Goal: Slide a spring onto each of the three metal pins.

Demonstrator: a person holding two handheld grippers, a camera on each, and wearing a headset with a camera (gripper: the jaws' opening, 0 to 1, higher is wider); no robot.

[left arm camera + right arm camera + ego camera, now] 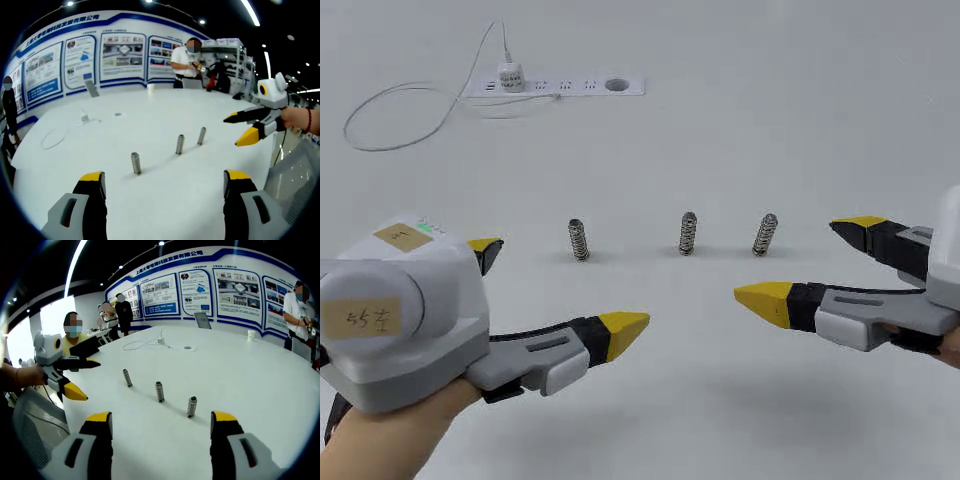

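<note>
Standing upright in a row on the white table [740, 140], three springs [688, 233] lie ahead of the left gripper [560, 285] and right gripper [795, 260], both spread wide, holding nothing.

Head view above, gripper views share springs [180, 144] [159, 391]

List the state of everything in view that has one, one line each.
Left gripper: open, empty.
Right gripper: open, empty.
Left spring: standing upright, untouched.
Middle spring: standing upright, untouched.
Right spring: standing upright, untouched.
Power strip: one plug inserted.
</note>
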